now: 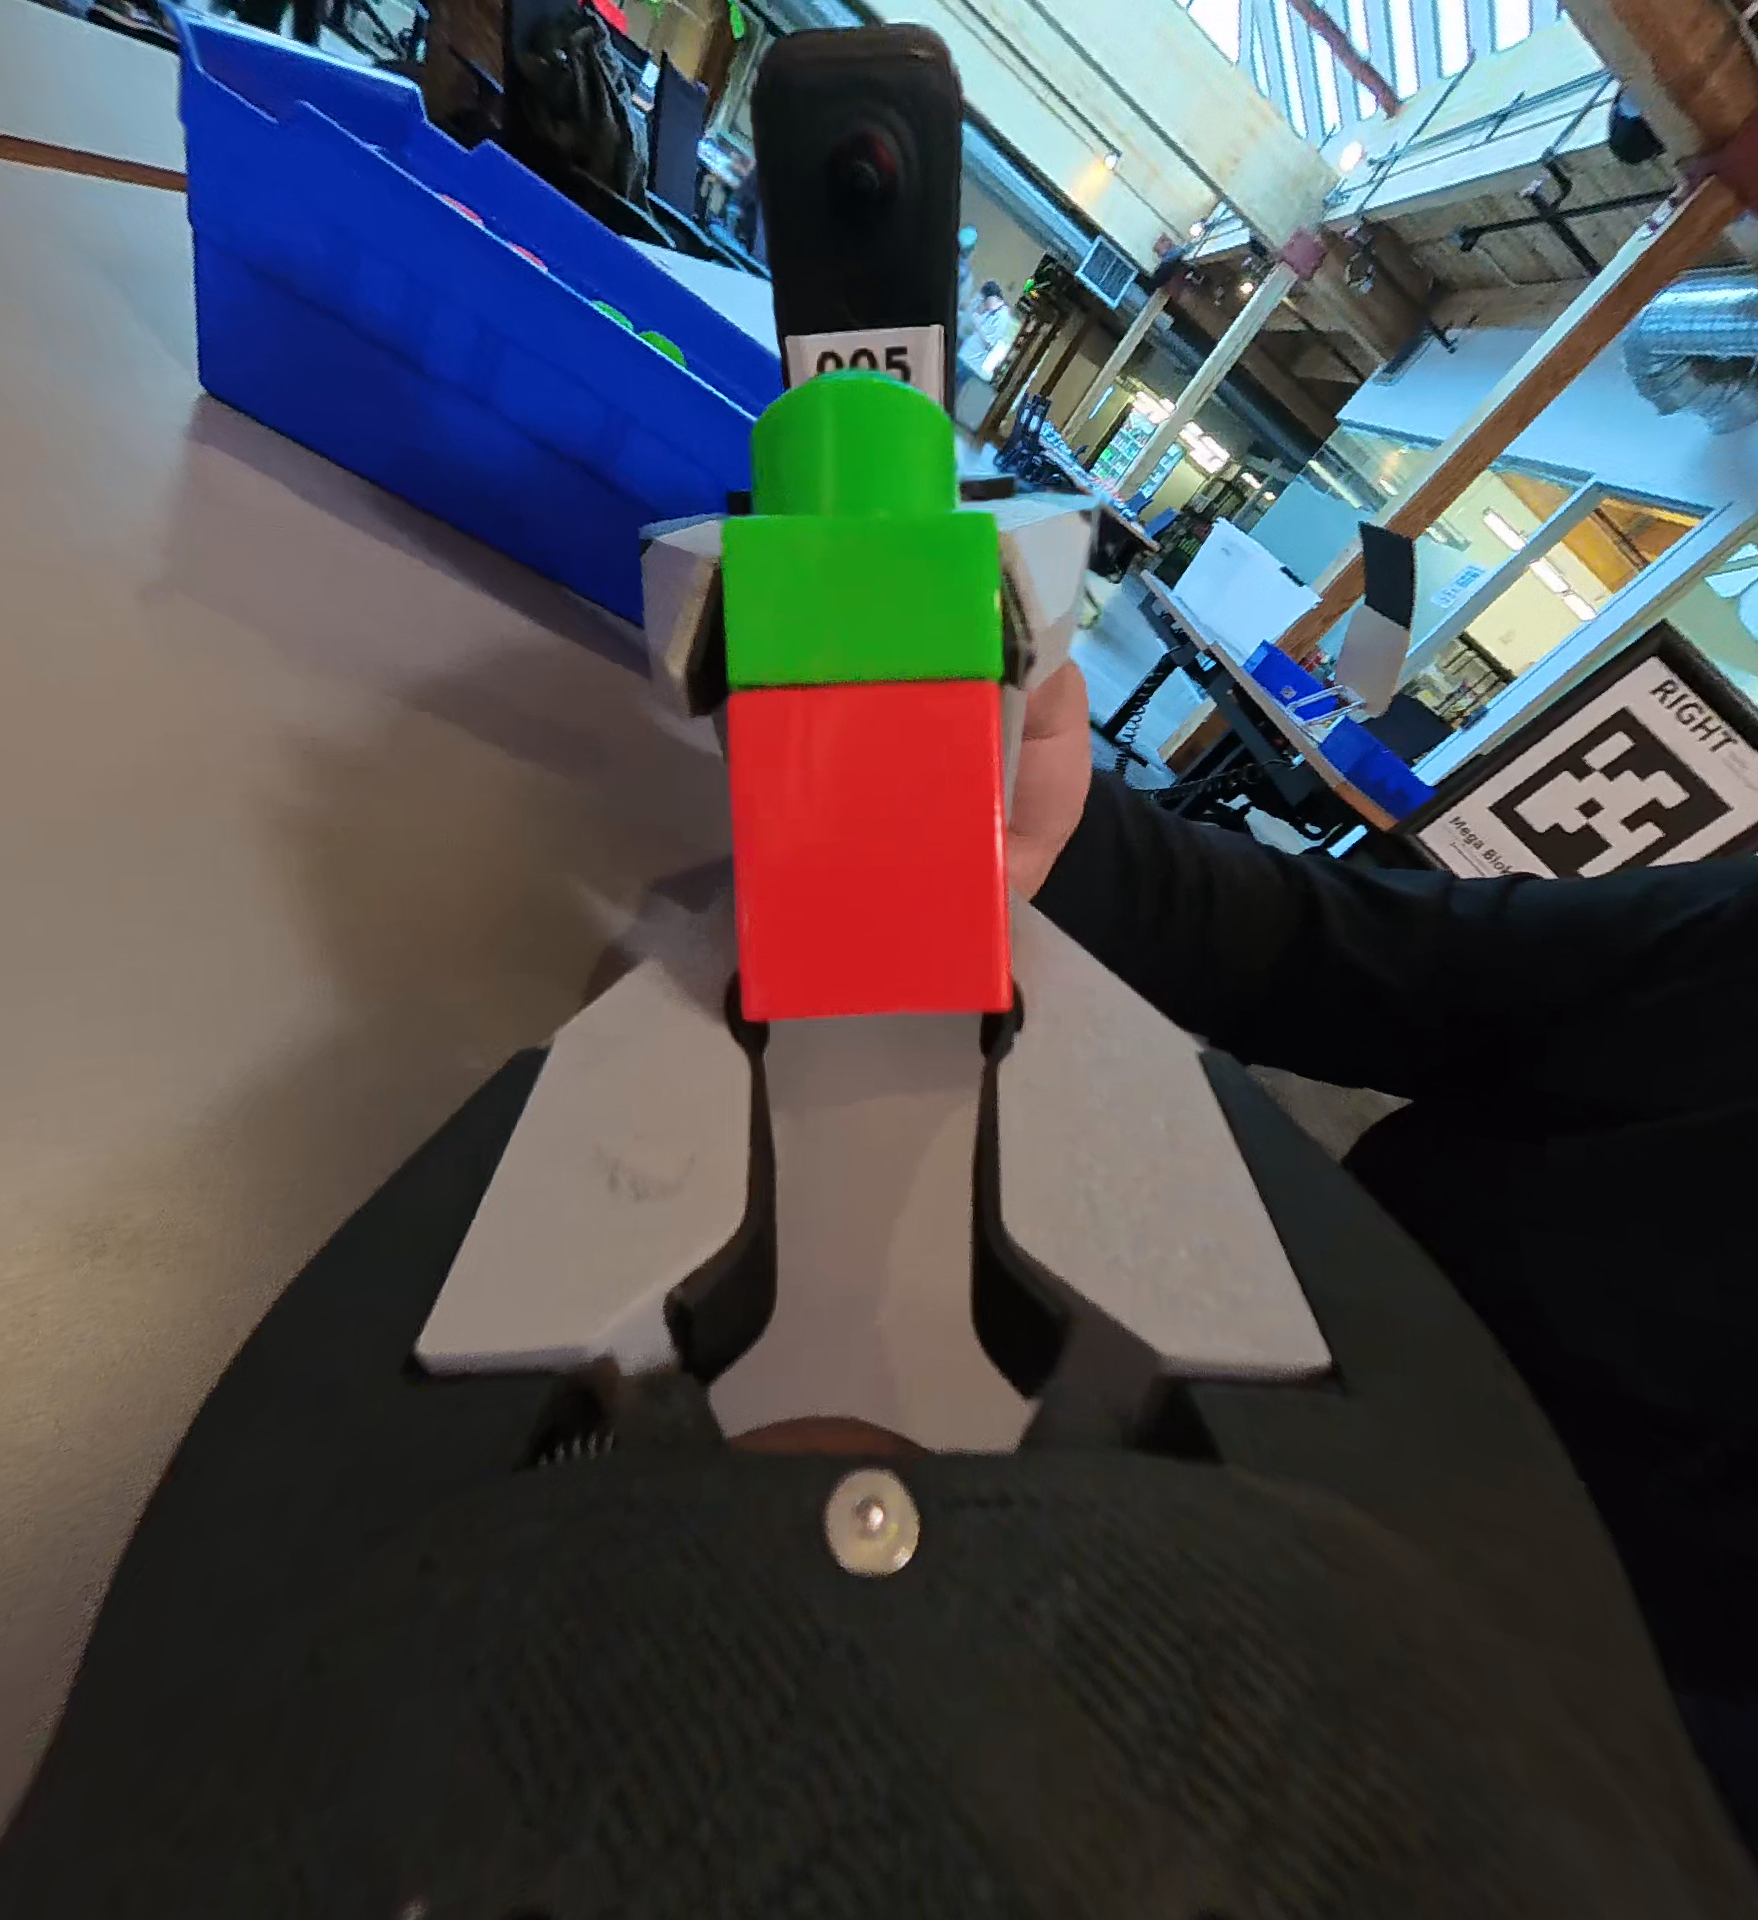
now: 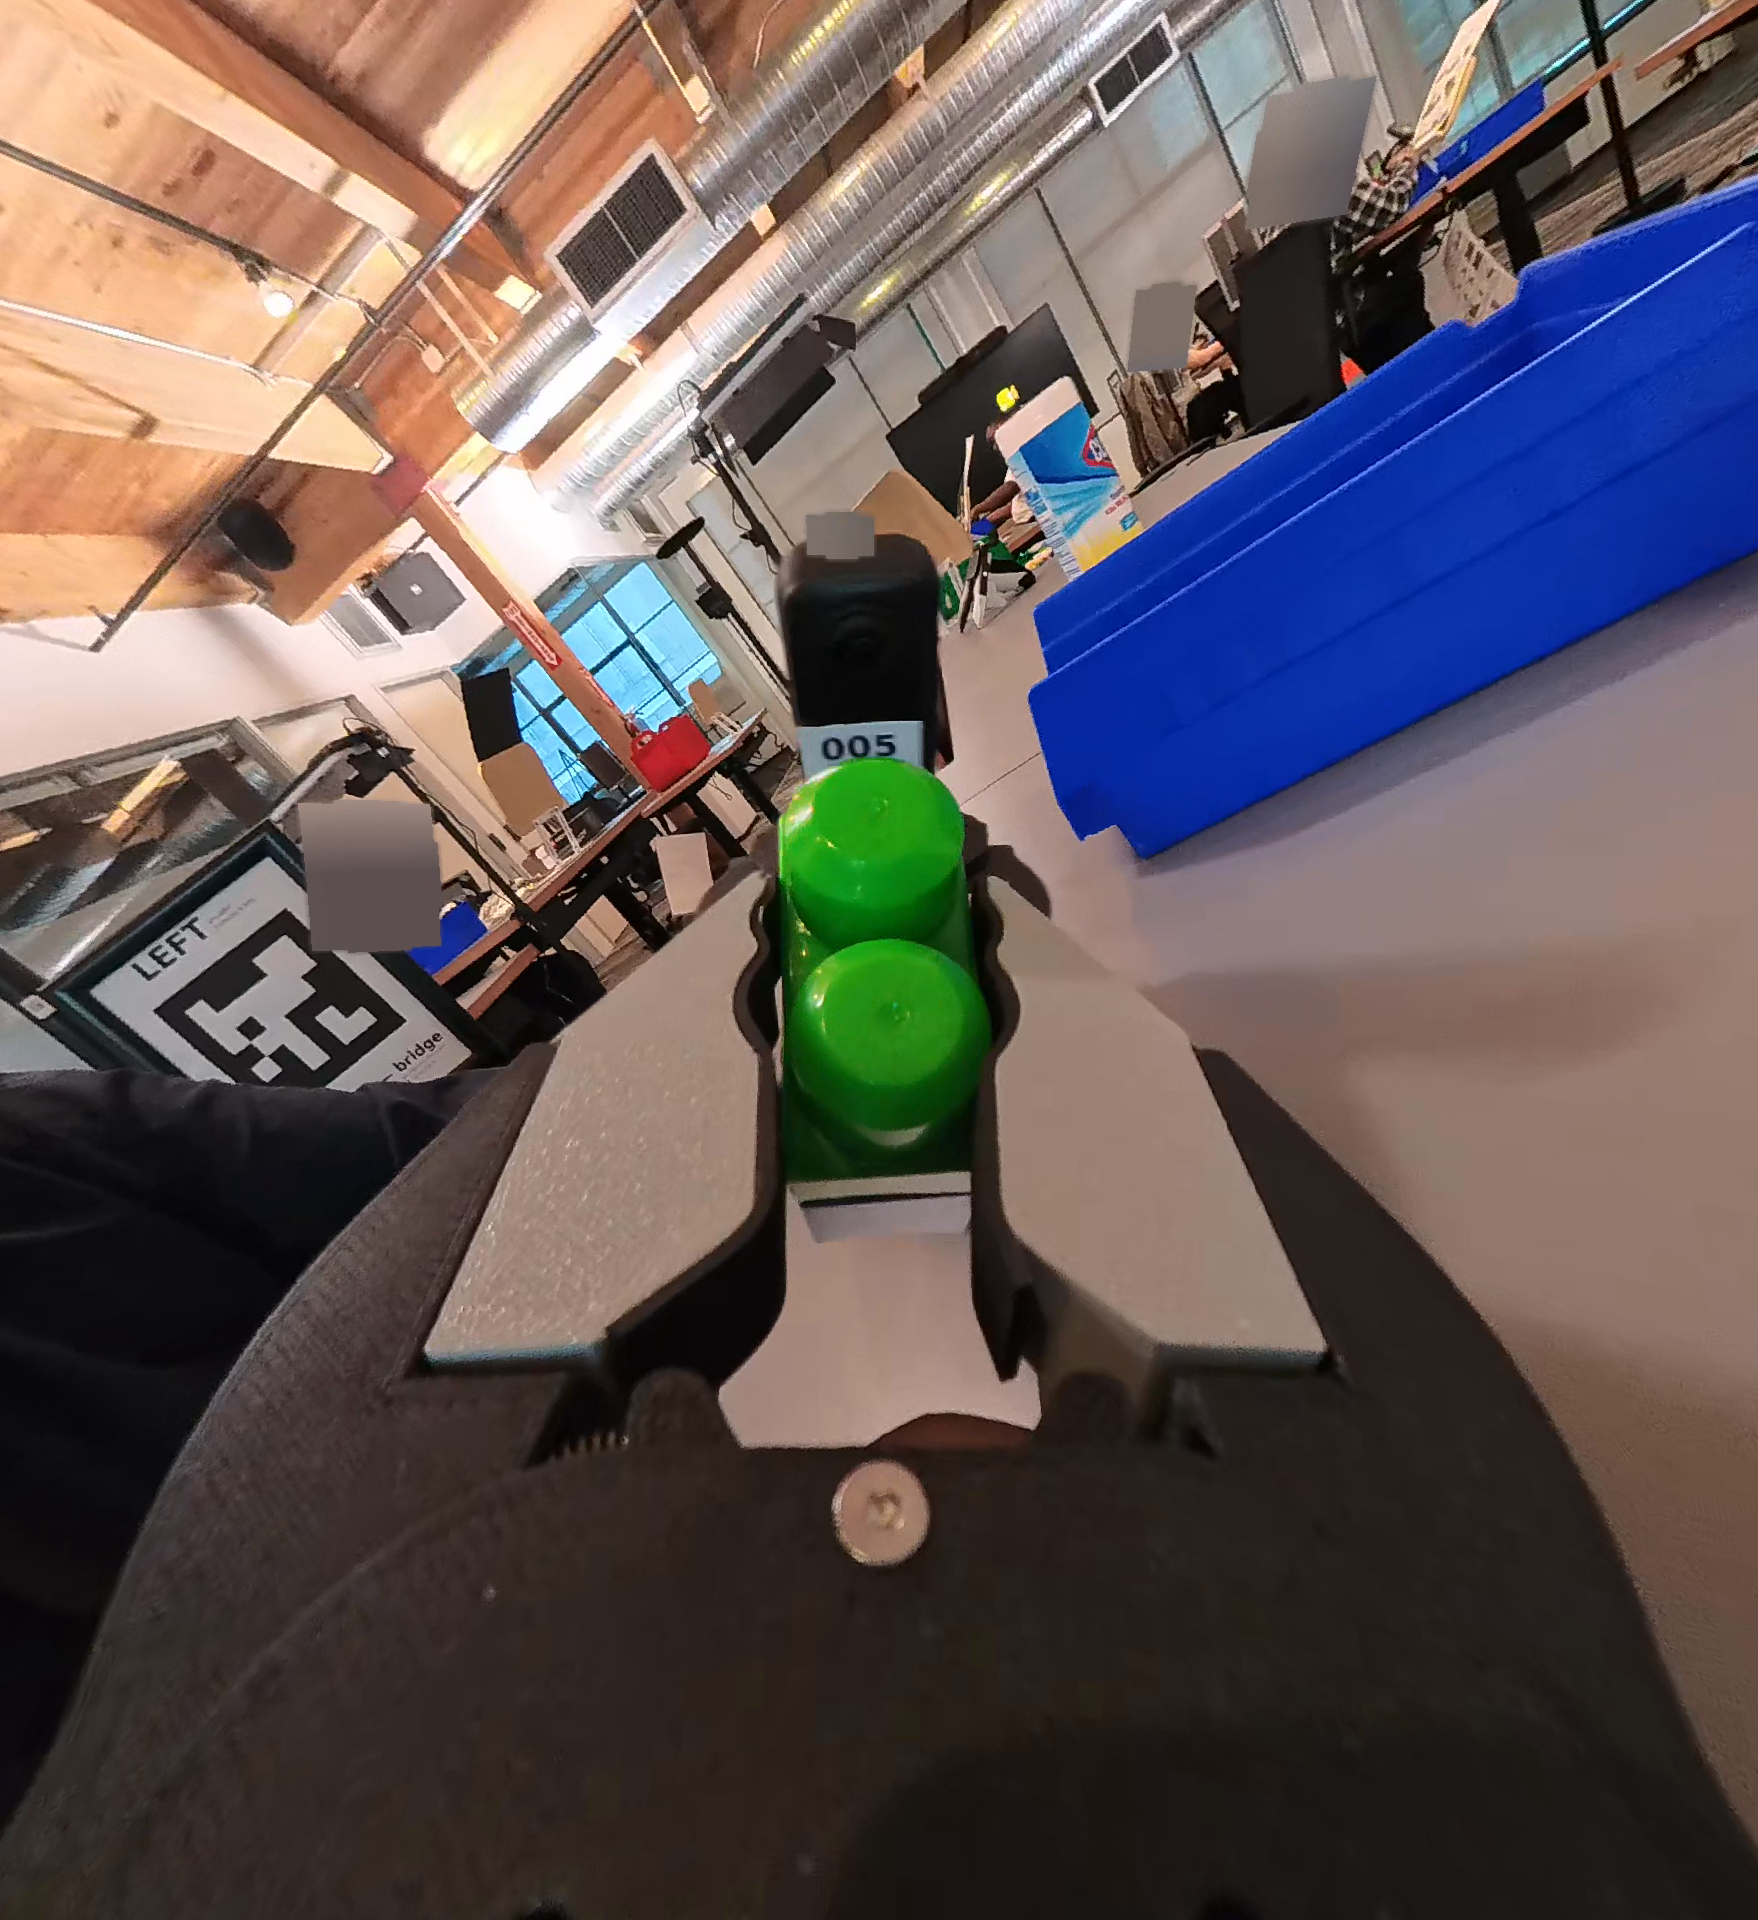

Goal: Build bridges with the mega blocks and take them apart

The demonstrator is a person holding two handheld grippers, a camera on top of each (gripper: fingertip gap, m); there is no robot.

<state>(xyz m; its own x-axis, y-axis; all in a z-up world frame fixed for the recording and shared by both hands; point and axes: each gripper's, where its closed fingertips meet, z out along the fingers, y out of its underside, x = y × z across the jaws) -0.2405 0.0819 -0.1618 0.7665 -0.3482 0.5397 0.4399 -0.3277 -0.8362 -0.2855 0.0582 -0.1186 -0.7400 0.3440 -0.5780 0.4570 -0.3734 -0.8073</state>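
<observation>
Left wrist view, L to R: the desk fills the left side, w/ a blue bin at its far edge; red and green bits show over the bin's rim, too small for us to identify. At centre our left tool is clamped on a red block, whose lower end hides the fingertips. A green block sits joined to the red one's far end, stud pointing away. The right tool comes in from the opposite side and grips the green block on both flanks; its body is mostly hidden behind the blocks, w/ only grey finger edges, a black camera housing and a white tag showing. A hand shows partly beside the red block, and a dark sleeve runs off frame right. A framed marker sign is cut off at the right edge.

Right wrist view, L to R: another marker sign, partly under a blur patch; then our right tool, closed on the green block, two studs facing us. The red block is hidden behind it. Blue bin on the desk at right.
</observation>
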